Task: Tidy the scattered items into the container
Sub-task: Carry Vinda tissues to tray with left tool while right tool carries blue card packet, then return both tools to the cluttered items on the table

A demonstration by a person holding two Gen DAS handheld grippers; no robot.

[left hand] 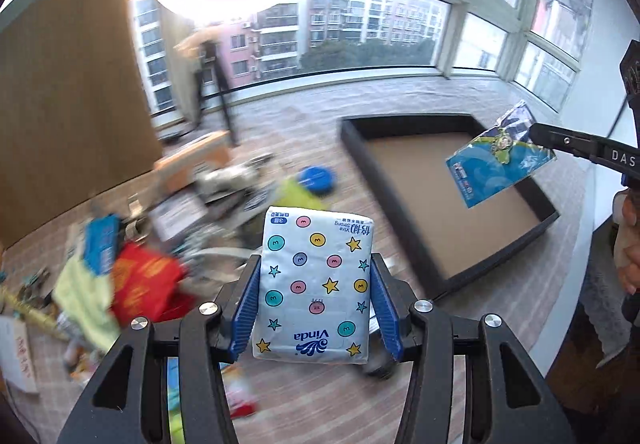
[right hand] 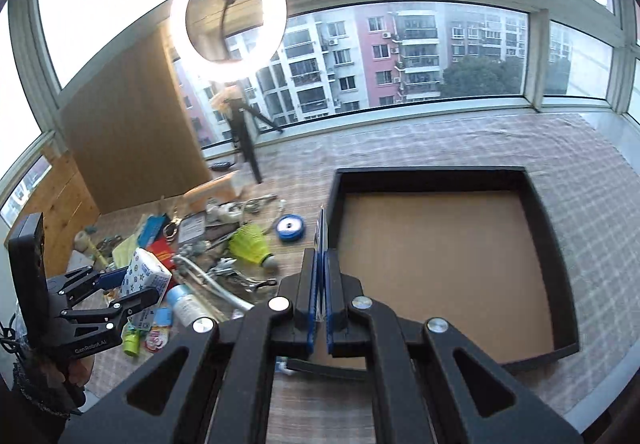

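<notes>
A checked cloth [right hand: 460, 148] covers the table, running up to a long window with apartment blocks beyond. On it sits the largest of the task's things, a shallow black tray [right hand: 556, 244] with a brown cardboard floor, lying to the right of the clutter and holding nothing that can be seen. A lit ring lamp [right hand: 229, 18] on a tripod stands at the far edge, beside a wooden panel.

The scattered pile [right hand: 200, 256] lies left of the tray: a yellow-green shuttlecock [right hand: 250, 242], a blue tape roll [right hand: 291, 227], metal tools, small bottles, a red packet (much of it blurred in the left wrist view).

The left gripper [left hand: 316, 276] is lifted above that pile, its blue pads pressed on both sides of a white tissue pack [left hand: 316, 284] printed with coloured dots and stars, held upright between them.

The right gripper [right hand: 321, 284] is clenched on a thin blue card packet [left hand: 500, 160], seen edge-on from its own camera; the packet hangs over the tray's near-left part, clear of the floor.
</notes>
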